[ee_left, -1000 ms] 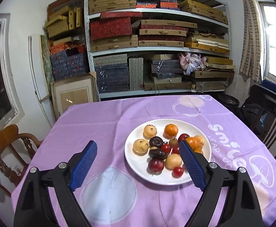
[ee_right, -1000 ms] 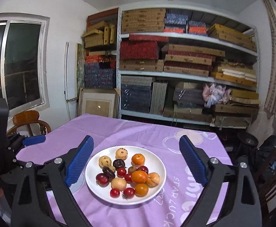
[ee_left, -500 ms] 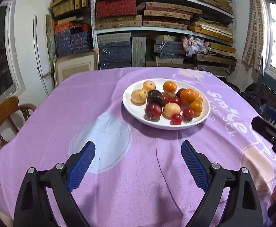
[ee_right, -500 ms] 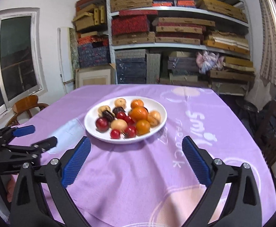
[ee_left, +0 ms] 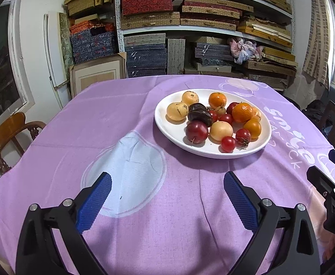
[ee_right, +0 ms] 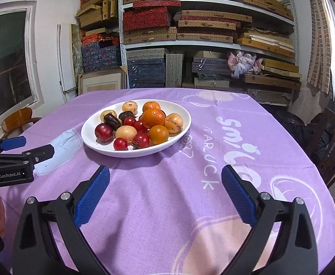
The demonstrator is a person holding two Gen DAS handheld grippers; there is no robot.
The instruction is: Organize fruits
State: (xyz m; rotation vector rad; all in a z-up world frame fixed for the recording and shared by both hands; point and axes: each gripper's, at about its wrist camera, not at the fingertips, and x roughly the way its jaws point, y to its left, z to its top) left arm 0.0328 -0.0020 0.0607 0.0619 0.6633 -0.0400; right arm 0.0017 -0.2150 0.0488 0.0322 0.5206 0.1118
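Hovering with jaws spread wide and holding nothing: left gripper (ee_left: 167, 197) and right gripper (ee_right: 165, 190), both low over the purple-clothed table (ee_left: 144, 114). Farther ahead, well apart from either, white plate (ee_right: 94, 142) heaped with fruits (ee_right: 139, 126).

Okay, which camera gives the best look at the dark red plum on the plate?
The left wrist view: the dark red plum sits unobstructed at the pile's near edge. The right wrist view shows it too, slightly smaller.
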